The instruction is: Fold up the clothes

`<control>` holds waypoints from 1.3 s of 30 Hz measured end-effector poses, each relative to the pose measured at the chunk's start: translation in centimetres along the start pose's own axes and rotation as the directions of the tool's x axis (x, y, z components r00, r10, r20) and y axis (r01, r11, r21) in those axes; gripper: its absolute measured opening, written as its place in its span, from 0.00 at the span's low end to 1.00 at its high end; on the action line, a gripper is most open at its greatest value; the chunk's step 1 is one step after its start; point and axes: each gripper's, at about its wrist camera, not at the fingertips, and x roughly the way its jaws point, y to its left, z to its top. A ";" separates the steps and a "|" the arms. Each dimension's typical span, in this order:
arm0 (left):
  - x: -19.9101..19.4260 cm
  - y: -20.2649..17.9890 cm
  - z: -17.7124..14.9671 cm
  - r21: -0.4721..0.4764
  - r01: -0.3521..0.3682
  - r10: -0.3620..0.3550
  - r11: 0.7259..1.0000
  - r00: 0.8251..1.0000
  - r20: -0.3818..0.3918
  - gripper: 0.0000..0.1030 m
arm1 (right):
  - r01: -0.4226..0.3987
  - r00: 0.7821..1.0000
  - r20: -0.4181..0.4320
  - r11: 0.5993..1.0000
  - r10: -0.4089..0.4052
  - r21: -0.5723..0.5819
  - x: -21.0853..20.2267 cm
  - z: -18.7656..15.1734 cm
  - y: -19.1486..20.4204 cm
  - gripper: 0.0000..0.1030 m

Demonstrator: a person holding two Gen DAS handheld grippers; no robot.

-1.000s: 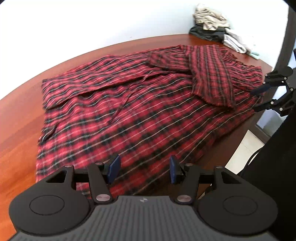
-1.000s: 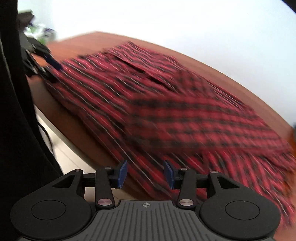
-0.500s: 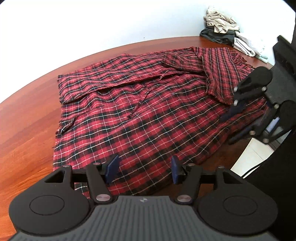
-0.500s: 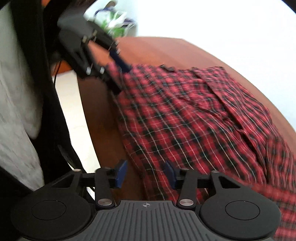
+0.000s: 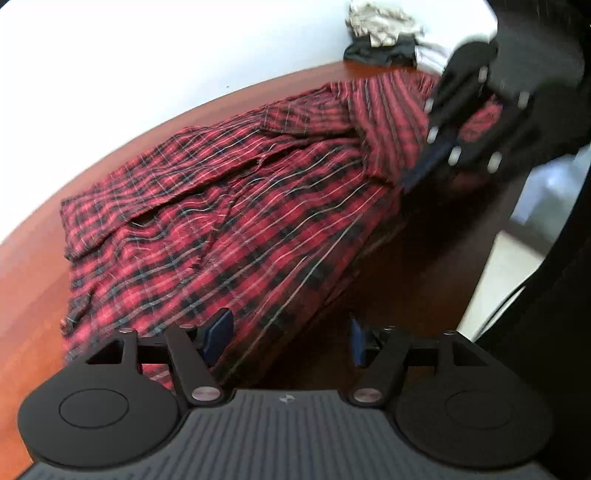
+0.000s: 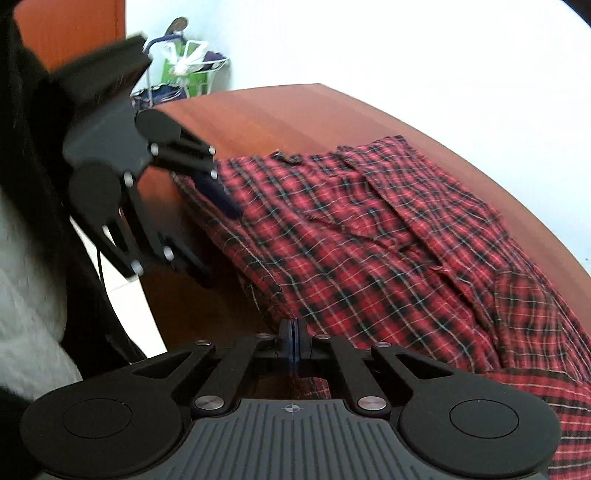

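Observation:
A red plaid shirt (image 5: 229, 206) lies spread on the brown wooden table (image 5: 26, 266), with one sleeve folded over its far right part. My left gripper (image 5: 288, 338) is open at the shirt's near hem; one pad is over the cloth and the other over bare wood. The right wrist view shows the left gripper (image 6: 218, 243) straddling the shirt's (image 6: 388, 236) corner at the table edge. My right gripper (image 6: 292, 339) has its blue pads pressed together on the shirt's near edge. From the left it appears blurred as the right gripper (image 5: 413, 177) at the shirt's right side.
A pile of loose clothes (image 5: 380, 33) sits at the table's far right corner. A wire basket with bags (image 6: 184, 74) stands on the floor beyond the table. The person's dark clothing (image 5: 546, 314) is close along the table's near edge.
My right gripper slid along the shirt's near edge and shut on it. The left gripper dipped toward the hem and rolled a little, still open.

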 end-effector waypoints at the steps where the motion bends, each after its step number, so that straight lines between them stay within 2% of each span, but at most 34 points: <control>1: 0.2 -0.1 -0.1 0.019 -0.033 0.034 0.999 0.999 -0.004 0.57 | 0.006 1.000 0.004 1.000 -0.006 0.008 -0.3 0.0 0.0 0.03; 4: 0.3 0.9 -0.6 0.025 -0.097 0.098 0.995 0.995 -0.034 0.33 | 0.014 1.000 0.010 0.999 -0.015 0.034 -0.5 0.1 -0.2 0.03; 5: 0.2 1.4 -0.8 0.020 -0.107 0.108 0.994 0.993 -0.043 0.28 | 0.016 1.000 0.011 0.999 -0.016 0.043 -0.6 0.1 -0.2 0.03; 7: 0.1 2.3 -1.2 0.010 -0.127 0.127 0.992 0.990 -0.060 0.07 | 0.018 1.000 0.014 0.998 -0.019 0.058 -0.8 -0.1 0.0 0.04; 10: -1.0 3.4 -0.9 -0.001 -0.126 0.126 0.992 0.992 -0.033 0.05 | 0.015 1.000 0.025 0.997 -0.017 0.081 -0.8 -0.4 0.3 0.09; 12: -1.5 3.8 -0.1 -0.008 -0.125 0.125 0.992 0.992 -0.018 0.05 | 0.025 0.999 0.028 0.994 -0.028 0.110 -0.6 -0.6 0.4 0.27; 13: -1.7 4.1 0.5 -0.016 -0.122 0.122 0.992 0.992 -0.013 0.05 | 0.031 0.999 0.033 0.991 -0.036 0.128 -0.5 -0.7 0.4 0.41; 14: -1.9 4.3 1.1 -0.023 -0.122 0.122 0.992 0.993 -0.004 0.05 | 0.036 0.998 0.044 0.989 -0.043 0.144 -0.5 -0.9 0.4 0.44; 18: -2.5 5.0 3.5 -0.064 -0.114 0.115 0.991 0.993 0.007 0.05 | 0.077 0.996 0.041 0.983 -0.085 0.165 -0.2 -1.8 0.6 0.44; 22: -2.6 6.2 5.6 -0.137 -0.100 0.101 0.986 0.995 0.001 0.05 | 0.177 0.984 0.004 0.973 -0.179 0.148 -0.4 -3.6 0.9 0.44; 25: -3.0 6.9 6.6 -0.184 -0.087 0.090 0.979 0.996 0.004 0.05 | 0.275 0.961 -0.044 0.951 -0.272 0.139 -1.0 -5.7 1.0 0.44; 31: -4.0 7.6 8.1 -0.252 -0.086 0.094 0.964 0.995 0.020 0.05 | 0.472 0.881 -0.118 0.862 -0.457 0.185 -3.3 -10.1 -0.1 0.44; 34: -4.3 7.7 8.5 -0.262 -0.103 0.112 0.960 0.994 0.020 0.05 | 0.522 0.853 -0.148 0.822 -0.500 0.227 -4.7 -12.2 -1.1 0.44; 39: -4.8 7.7 9.0 -0.282 -0.133 0.144 0.950 0.989 0.019 0.05 | 0.601 0.799 -0.204 0.769 -0.566 0.220 -7.0 -15.4 -2.4 0.44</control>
